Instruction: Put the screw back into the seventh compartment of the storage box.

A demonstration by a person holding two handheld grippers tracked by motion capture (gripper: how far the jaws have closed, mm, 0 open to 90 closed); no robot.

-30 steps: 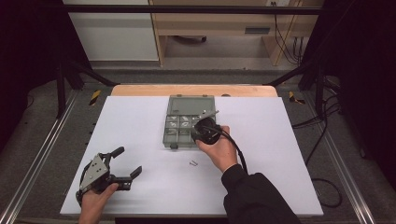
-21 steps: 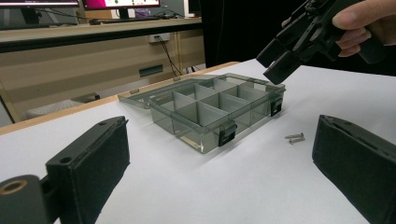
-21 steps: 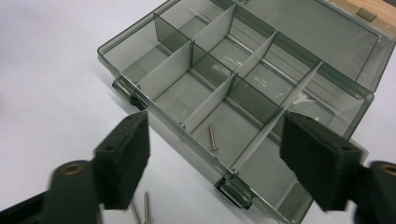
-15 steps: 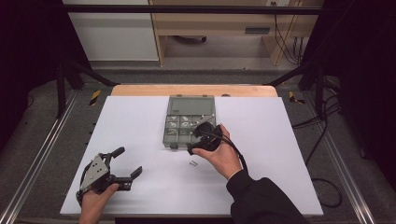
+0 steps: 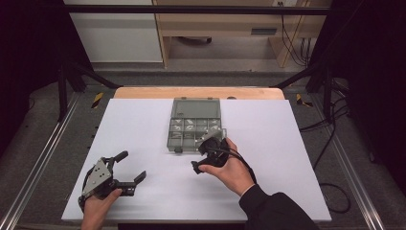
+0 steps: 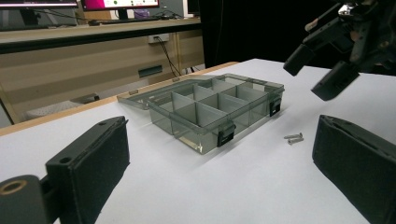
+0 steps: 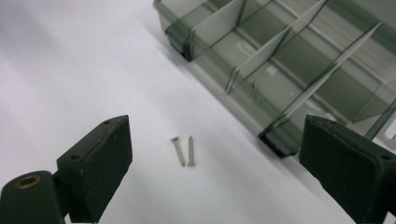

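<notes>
Right gripper, jaws spread wide and holding nothing, hangs just above two small screws that lie side by side on the white worktop. Just beyond them, toward the far side, sits a smoky clear compartment box with its lid open. Left gripper, also spread and holding nothing, rests at the near left, well apart.

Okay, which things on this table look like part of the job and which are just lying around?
Likely in use:
right gripper, open above the screws
two screws
compartment box, lid open

Idle for now:
left gripper, open, away from the box
cables on the floor
</notes>
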